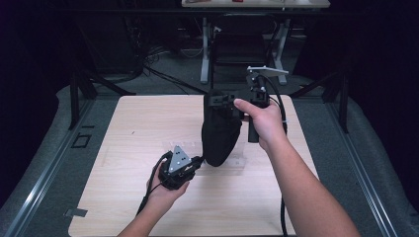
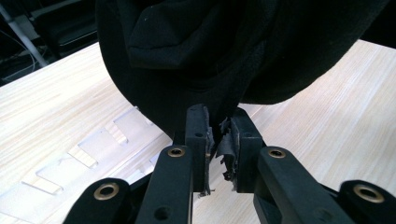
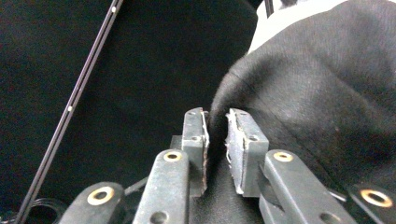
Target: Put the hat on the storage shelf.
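High view: a person is holding a black fabric garment (image 1: 221, 132) above a light wooden bench (image 1: 128, 138) with two hand-held grippers. The right gripper (image 1: 225, 101), carried in the right hand (image 1: 264, 121), is gripping the garment's upper edge, so that the fabric is hanging down as a dark, tapering bundle over the middle of the bench. The left gripper (image 1: 197, 163), carried in the left hand (image 1: 165, 190) and bearing a grey three-cornered plate, is meeting the lower end of the bundle just above the bench surface. A clear plastic sheet (image 1: 232, 165) is lying flat on the bench beneath the hanging fabric.

Left gripper view: the left gripper (image 2: 218, 140) is clenching a narrow fold at the bottom of the garment (image 2: 224, 51); its jaws are standing nearly together with a thin strip of cloth pinched between them. The bench (image 2: 327, 107) is lying behind, and the clear plastic sheet (image 2: 88, 154), with rectangular cut-outs, is lying on it to the left of the jaws.

Right gripper view: the right gripper (image 3: 217, 140) is grasping the garment (image 3: 327, 98), its jaws closing on a ridge of fabric that is running between them, with the bulk of the cloth lying to the right of them.
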Tool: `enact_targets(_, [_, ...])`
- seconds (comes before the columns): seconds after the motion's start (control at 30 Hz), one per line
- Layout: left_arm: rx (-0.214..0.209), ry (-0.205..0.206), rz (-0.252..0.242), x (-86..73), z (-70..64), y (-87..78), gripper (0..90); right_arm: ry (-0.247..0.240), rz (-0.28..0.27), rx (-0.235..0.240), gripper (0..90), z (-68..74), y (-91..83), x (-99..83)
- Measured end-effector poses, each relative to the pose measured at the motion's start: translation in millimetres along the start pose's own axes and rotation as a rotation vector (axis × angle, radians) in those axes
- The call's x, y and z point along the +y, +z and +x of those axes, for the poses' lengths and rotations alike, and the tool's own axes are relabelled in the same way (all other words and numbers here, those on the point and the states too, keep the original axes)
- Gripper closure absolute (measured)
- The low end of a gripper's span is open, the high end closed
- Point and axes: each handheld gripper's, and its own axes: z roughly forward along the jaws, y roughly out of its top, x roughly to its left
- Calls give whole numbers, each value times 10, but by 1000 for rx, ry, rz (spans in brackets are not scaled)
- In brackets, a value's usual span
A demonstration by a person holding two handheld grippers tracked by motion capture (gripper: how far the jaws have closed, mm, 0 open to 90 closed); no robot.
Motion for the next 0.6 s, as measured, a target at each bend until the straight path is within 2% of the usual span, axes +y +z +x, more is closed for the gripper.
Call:
enact_targets(0.13, [10, 8, 8, -5, 13, -12, 820, -43, -35, -31, 720, 23, -86, -15])
enact_targets(0.3, [30, 19, 14, -33, 33, -31, 840, -66, -41, -57, 700, 6, -216, -40])
enact_targets(0.43, [35, 9, 20, -76, 58, -40, 847, -78, -51, -87, 696, -25, -288, -66])
enact_targets(0.6, [40, 0, 35, -139, 96, -44, 849, -74, -59, -98, 695, -78, -360, -80])
